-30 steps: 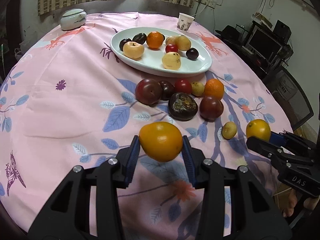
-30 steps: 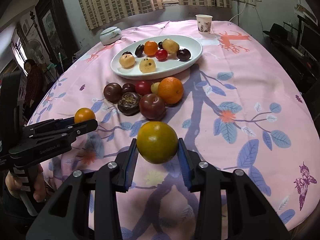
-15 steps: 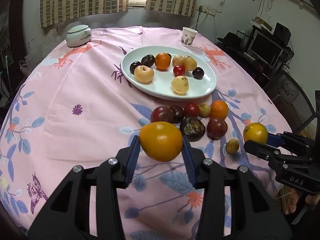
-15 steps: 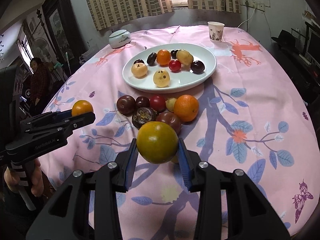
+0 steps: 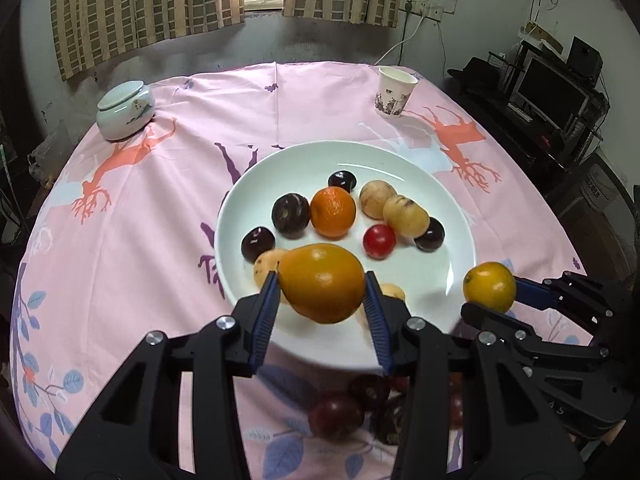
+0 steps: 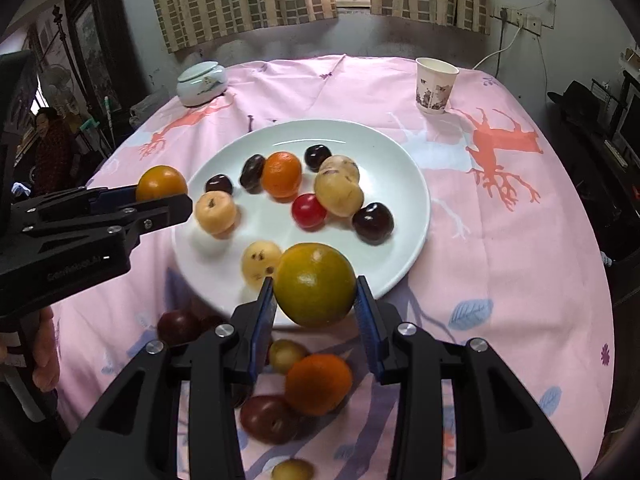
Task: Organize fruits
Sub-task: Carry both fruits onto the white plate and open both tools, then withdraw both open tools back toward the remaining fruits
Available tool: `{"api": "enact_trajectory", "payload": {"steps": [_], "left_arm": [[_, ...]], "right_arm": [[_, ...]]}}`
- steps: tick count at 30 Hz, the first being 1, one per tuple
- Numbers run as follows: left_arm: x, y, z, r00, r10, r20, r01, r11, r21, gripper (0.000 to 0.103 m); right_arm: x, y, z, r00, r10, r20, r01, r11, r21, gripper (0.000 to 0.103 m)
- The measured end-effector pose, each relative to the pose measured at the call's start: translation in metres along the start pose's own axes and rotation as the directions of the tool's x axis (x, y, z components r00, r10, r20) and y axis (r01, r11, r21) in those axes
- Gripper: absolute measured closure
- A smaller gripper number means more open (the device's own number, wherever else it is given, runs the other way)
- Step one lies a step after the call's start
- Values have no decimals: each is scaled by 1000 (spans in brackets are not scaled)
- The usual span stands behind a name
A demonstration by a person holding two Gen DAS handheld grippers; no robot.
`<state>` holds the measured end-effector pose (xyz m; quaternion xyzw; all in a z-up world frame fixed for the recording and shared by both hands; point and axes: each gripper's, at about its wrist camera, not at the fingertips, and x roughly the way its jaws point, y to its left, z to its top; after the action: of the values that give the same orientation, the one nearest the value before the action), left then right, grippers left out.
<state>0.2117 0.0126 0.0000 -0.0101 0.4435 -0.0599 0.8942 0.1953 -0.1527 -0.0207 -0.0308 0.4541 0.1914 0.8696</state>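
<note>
Room: curtained window behind, a round counter [image 5: 168, 208] under a pink printed cloth, with a lidded jar [image 5: 125, 110] and a paper cup [image 5: 394, 92] at the far side.
Plate: white plate [image 5: 452, 216] mid-counter, already carrying about nine fruits, among them an orange [image 5: 333, 212], a red one, dark plums and pale yellow ones.
Left gripper [image 5: 322, 300]: jaws clenched on an orange-yellow fruit [image 5: 322, 282], held in the air above the plate's near-left rim.
Right gripper [image 6: 316, 300]: jaws clamped on a greenish-yellow fruit [image 6: 315, 284], held above the plate's near edge.
Done: judging by the plate, roughly half the fruit is collected.
Left: both held fruits are not yet set down; a loose cluster [image 6: 316, 384] lies on the cloth on the near side of the plate, at least six pieces, including an orange, dark plums and small yellow ones.
Hidden: the grippers cover much of that cluster, so its count is uncertain; two pale fruits sit partly behind the left fruit; nearby pieces are blurred.
Unclear: how high the held fruits are above the plate.
</note>
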Motion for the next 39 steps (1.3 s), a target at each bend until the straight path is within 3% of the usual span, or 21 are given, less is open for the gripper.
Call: {"api": "enact_trajectory", "payload": {"steps": [4, 10, 18, 21, 22, 24, 26, 30, 32, 34, 39], "left_arm": [[30, 4, 15, 999, -6, -46, 5, 1000, -19, 60], [53, 5, 30, 998, -1, -59, 0, 1000, -15, 60], [63, 5, 37, 998, 6, -68, -6, 1000, -9, 60], [60, 6, 38, 997, 0, -71, -1, 1000, -10, 59], [57, 6, 38, 998, 0, -64, -1, 1000, -11, 58], [47, 6, 39, 999, 4, -38, -5, 1000, -13, 43], [34, 7, 39, 1000, -2, -12, 2, 1000, -24, 39], [3, 11, 30, 1000, -11, 23, 12, 999, -42, 38], [-14, 12, 19, 999, -7, 41, 9, 999, -45, 32], [-33, 12, 0, 998, -6, 63, 9, 999, -47, 23], [-68, 6, -60, 995, -9, 96, 13, 999, -40, 15]], "right_arm": [[27, -19, 16, 999, -10, -37, 11, 1000, 28, 64], [46, -44, 45, 999, -46, -20, 48, 997, 62, 64], [61, -47, 67, 999, -52, -4, 52, 998, 37, 63], [63, -48, 69, 998, -56, -9, 56, 998, 27, 57], [61, -49, 69, 998, -58, -5, 58, 998, 29, 54], [55, -48, 68, 998, -56, 1, 56, 998, 31, 46], [44, -46, 67, 998, -64, 19, 63, 998, 31, 46], [18, -37, 54, 998, -61, 25, 61, 998, 4, 43], [1, -31, 40, 997, -66, 27, 66, 998, -17, 40], [-16, -23, 19, 999, -52, 14, 53, 998, -44, 40], [-45, 3, -44, 999, -25, -25, 23, 995, -94, 35]]}}
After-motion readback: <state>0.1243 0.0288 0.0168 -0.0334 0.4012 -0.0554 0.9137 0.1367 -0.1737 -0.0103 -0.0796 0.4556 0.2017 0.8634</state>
